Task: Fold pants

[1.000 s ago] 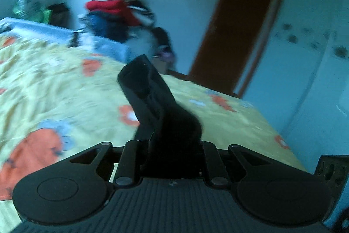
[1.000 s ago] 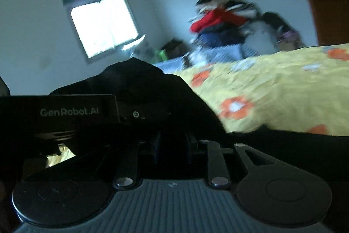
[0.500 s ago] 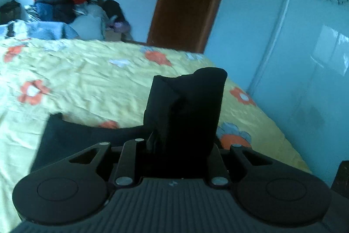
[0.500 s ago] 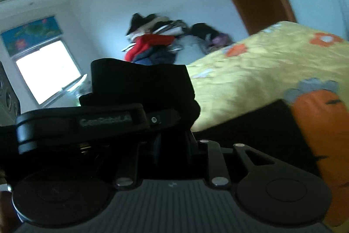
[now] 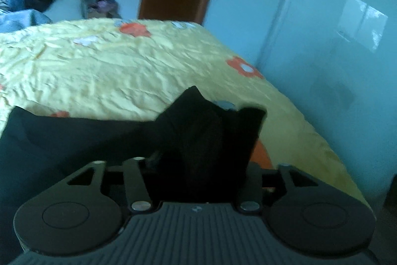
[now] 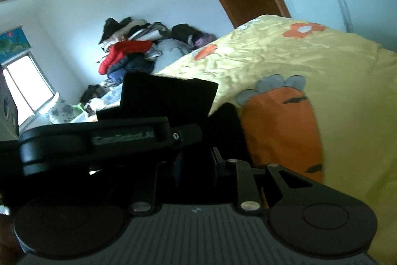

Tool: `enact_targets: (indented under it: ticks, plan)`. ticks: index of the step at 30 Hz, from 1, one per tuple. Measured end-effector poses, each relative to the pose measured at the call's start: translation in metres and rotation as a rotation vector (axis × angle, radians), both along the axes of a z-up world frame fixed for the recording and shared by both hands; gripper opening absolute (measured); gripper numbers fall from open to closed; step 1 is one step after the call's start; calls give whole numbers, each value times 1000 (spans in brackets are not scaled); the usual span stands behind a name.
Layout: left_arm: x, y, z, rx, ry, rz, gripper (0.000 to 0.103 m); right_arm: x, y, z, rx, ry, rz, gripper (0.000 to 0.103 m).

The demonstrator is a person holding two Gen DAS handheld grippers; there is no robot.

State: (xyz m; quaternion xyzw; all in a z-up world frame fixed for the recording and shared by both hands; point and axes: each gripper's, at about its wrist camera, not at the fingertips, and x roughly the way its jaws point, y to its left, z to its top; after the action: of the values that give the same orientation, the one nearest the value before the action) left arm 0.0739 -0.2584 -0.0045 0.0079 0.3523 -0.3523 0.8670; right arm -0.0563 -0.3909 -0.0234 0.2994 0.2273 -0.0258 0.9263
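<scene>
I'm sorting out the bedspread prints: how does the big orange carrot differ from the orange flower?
The carrot is much larger than the flower. The carrot is elongated with grey leaves on top; the flower is round-petalled with a pale centre. The carrot lies right beside the black pants; the flower lies farther off. Both are orange prints on the yellow bedspread.

Black ribbed left gripper (image 5: 198,158), round pivots, silver screws, blk right gripper (image 6: 196,160)
</scene>
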Motion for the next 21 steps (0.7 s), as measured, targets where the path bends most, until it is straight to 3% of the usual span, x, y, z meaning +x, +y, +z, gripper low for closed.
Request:
enact_targets:
  ticks: [4, 6, 8, 10, 14, 16, 17, 19, 21]
  plan:
    - [-14, 17, 17, -68, -17, -111, 73, -17, -17, -2, -73, 54, -71, 26]
    - [-19, 39, 28, -87, -69, -125, 86, -29, -28, 0, -129, 85, -136, 26]
    - [-17, 67, 34, -77, -136, -73, 95, -39, -44, 5, -154, 101, -210, 26]
    - [-7, 98, 35, -44, -184, 22, 96, -43, -58, 12, -130, 78, -233, 26]
    - [26, 148, 20, 26, -142, 202, 95, -27, -54, 27, -74, -24, -130, 35]
    - [41, 161, 8, 57, -79, 255, 94, -10, -39, 31, -37, -71, -34, 63]
    - [46, 164, 2, 86, -60, 269, 93, 2, -28, 32, -34, -89, 23, 68]
    - [55, 161, -16, 209, -45, 317, 91, 24, -4, 31, -71, -92, 112, 69]
    - [59, 167, -30, 289, -42, 368, 88, 50, 13, 19, -137, -5, 155, 69]
